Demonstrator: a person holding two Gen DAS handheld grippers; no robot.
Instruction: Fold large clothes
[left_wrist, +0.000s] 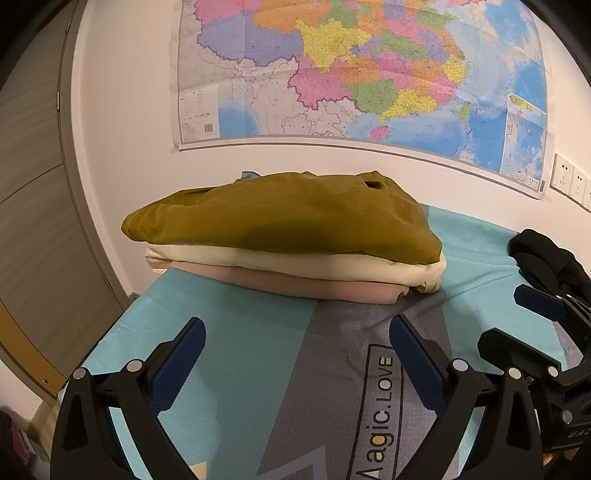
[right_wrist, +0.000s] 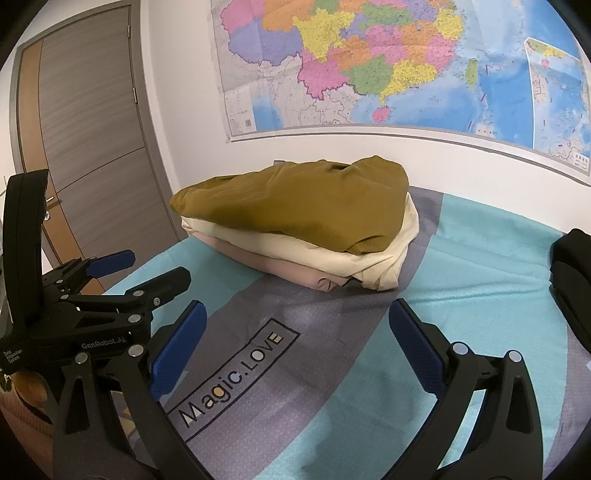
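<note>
Both cams sit low over the bed cover (left_wrist: 236, 332), each looking forward along its own fingers toward the wall map (left_wrist: 351, 74). Left wrist view faces the stack of folded clothes (left_wrist: 288, 232) nearly square-on, stack near and centered; the right gripper (left_wrist: 517, 321) cuts in at its right edge. Right wrist view sees the same stack (right_wrist: 295, 221) from further right, angled leftward, so the door (right_wrist: 92, 129) shows more and the left gripper (right_wrist: 147, 266) shows at lower left. Shared: stack, map, door, the printed logo (right_wrist: 232, 373) on the cover, black item (right_wrist: 572, 280) at far right.

Olive garment (left_wrist: 288, 214) folded atop cream (left_wrist: 295, 260), pink (left_wrist: 314, 286) folded garments.
</note>
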